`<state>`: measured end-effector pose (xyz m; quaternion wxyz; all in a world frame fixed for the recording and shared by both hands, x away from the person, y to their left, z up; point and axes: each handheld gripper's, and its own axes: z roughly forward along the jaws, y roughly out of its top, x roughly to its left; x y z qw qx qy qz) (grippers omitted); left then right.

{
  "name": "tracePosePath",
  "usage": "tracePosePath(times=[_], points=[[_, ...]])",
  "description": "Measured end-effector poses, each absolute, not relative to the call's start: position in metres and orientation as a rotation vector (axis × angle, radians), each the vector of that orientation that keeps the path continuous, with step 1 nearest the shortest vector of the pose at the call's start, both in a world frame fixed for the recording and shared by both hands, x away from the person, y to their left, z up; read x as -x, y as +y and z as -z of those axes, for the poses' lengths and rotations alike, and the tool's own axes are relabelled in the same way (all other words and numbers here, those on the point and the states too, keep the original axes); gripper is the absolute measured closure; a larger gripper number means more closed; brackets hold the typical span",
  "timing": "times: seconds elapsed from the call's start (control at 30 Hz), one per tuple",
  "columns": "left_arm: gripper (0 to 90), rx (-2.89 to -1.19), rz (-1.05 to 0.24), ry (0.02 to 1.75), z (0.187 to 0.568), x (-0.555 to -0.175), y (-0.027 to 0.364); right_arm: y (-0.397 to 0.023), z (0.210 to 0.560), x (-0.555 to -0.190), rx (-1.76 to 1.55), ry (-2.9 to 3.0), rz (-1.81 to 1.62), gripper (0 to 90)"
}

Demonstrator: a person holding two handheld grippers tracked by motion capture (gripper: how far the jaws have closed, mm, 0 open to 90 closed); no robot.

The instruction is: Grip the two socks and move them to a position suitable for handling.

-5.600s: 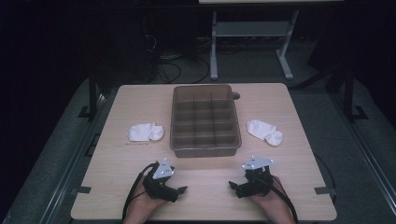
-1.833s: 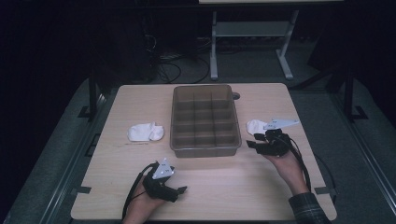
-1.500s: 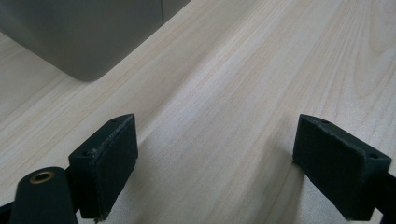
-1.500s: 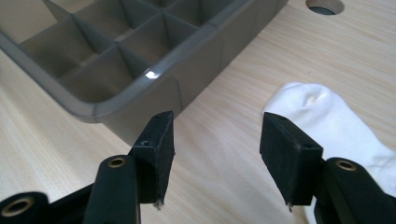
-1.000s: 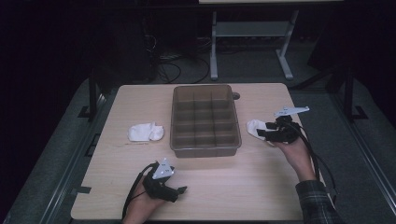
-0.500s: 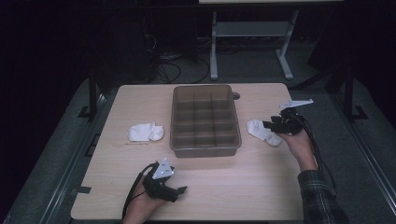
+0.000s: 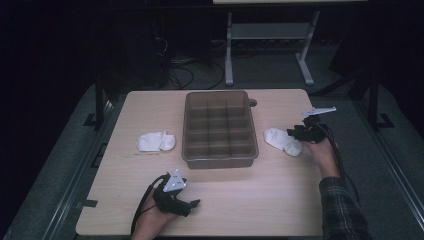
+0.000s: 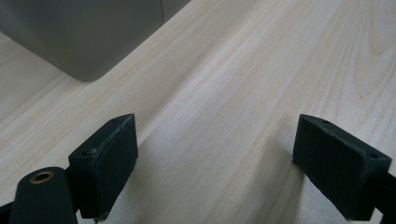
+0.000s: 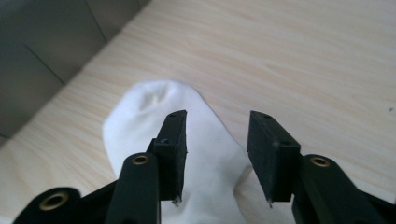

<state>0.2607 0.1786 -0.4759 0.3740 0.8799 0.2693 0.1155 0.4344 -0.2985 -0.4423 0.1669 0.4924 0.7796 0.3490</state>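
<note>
A white sock [image 7: 282,140] lies flat on the wooden table, right of a brown compartment tray [image 7: 220,160]. My right gripper [image 7: 296,132] sits low at this sock's right end. In the right gripper view the sock [image 9: 154,107] runs under and between the jaws of my right gripper [image 9: 217,126]. They have just been closing, but a gap still shows and the pads do not pinch the cloth. A second white sock pair [image 7: 156,141] lies left of the tray. My left gripper [image 7: 192,204] rests open near the front edge, with bare wood between the jaws of the left gripper [image 8: 215,140].
The tray's corner [image 8: 84,37] stands beyond the left gripper, and its wall [image 9: 42,56] rises just past the right sock. A cable trails from each gripper along the person's forearm. Table edges are close on the right and at the front.
The right hand has left the front edge and reached the right sock, then sunk onto it with its jaws narrower. The left hand has kept still.
</note>
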Motion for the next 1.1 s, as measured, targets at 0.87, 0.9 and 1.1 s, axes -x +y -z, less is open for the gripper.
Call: tracePosePath(times=[0.87,0.9,1.1], points=[[13.7,-2.253,-0.295,0.690,0.476,-0.261,0.179,-0.299,0.465,-0.442,-1.458,2.281,-0.886,86.0],[13.7,-2.253,-0.295,0.690,0.476,-0.261,0.179,-0.299,0.465,-0.442,-1.458,2.281,-0.886,86.0],[13.7,-2.253,-0.296,0.689,0.476,-0.261,0.179,-0.298,0.455,-0.438,-1.434,2.268,-0.937,86.2]])
